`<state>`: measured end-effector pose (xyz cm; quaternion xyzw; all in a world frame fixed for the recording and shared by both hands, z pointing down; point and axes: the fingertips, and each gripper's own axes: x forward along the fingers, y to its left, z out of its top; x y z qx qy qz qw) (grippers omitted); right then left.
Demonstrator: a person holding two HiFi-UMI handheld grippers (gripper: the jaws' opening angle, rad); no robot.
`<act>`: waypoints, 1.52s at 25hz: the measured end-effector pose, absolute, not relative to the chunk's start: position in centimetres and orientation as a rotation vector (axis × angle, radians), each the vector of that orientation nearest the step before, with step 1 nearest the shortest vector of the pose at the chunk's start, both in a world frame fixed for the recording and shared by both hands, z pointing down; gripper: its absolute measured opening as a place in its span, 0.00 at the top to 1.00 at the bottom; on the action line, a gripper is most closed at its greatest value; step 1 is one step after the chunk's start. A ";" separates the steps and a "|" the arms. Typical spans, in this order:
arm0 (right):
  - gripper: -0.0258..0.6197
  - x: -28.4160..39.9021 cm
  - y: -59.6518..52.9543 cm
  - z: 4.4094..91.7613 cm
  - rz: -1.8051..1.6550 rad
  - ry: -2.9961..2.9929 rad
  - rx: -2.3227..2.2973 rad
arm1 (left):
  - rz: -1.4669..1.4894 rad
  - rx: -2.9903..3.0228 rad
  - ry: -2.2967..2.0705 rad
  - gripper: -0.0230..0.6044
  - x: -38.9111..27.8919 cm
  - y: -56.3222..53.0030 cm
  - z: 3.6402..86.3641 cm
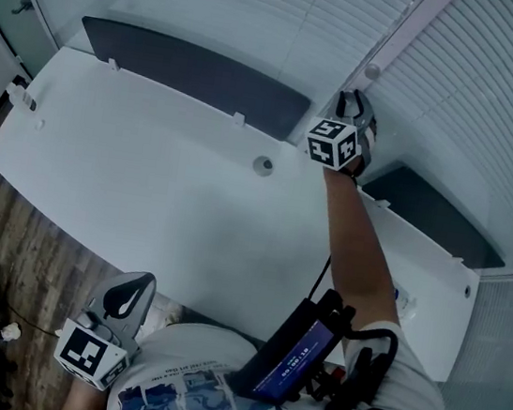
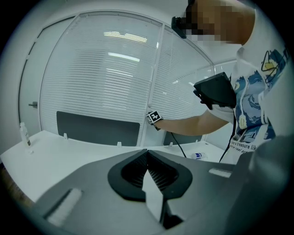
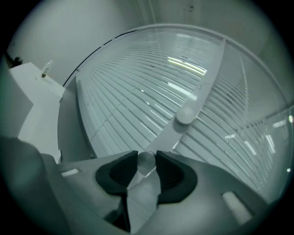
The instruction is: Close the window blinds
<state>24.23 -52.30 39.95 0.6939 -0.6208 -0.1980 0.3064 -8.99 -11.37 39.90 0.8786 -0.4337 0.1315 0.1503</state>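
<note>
Right tongs [image 3: 147,157] grip a blind knob [image 3: 146,165] beside the white desk [image 1: 144,195] (left tongs [image 2: 147,152] closed).

Right arm [image 1: 359,261] stretches forward, right claw [image 3: 146,164] seemingly clamped on a small knob [image 3: 146,159]; left claw [image 2: 148,156] hangs low, jaws together.

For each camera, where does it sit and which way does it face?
Head view: on the person's head, facing steeply down at desk and blinds; shows left gripper, right gripper, right forearm.
Left gripper view: on that gripper, facing across the desk to the blinds; shows its shut jaws, the person's torso.
Right gripper view: on that gripper, close to the blinds; shows its jaws gripping a clear knob.
Shared: head and left gripper views show the right gripper's marker cube.
</note>
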 end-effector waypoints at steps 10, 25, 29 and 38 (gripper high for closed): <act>0.76 25.4 -52.2 39.6 -0.027 -1.859 2.231 | 0.379 2.504 -1.273 0.96 -9.8 -11.0 40.4; 0.76 26.1 -51.9 40.2 0.385 -2.004 2.353 | 0.371 2.531 -1.255 0.96 -10.6 -11.0 40.8; 0.75 25.8 -51.5 40.1 0.343 -2.001 2.238 | 0.360 2.553 -1.227 0.96 -10.8 -10.8 40.0; 0.74 24.0 -46.5 41.6 0.176 -2.001 2.001 | 0.341 2.615 -1.138 0.96 -10.8 -10.6 39.6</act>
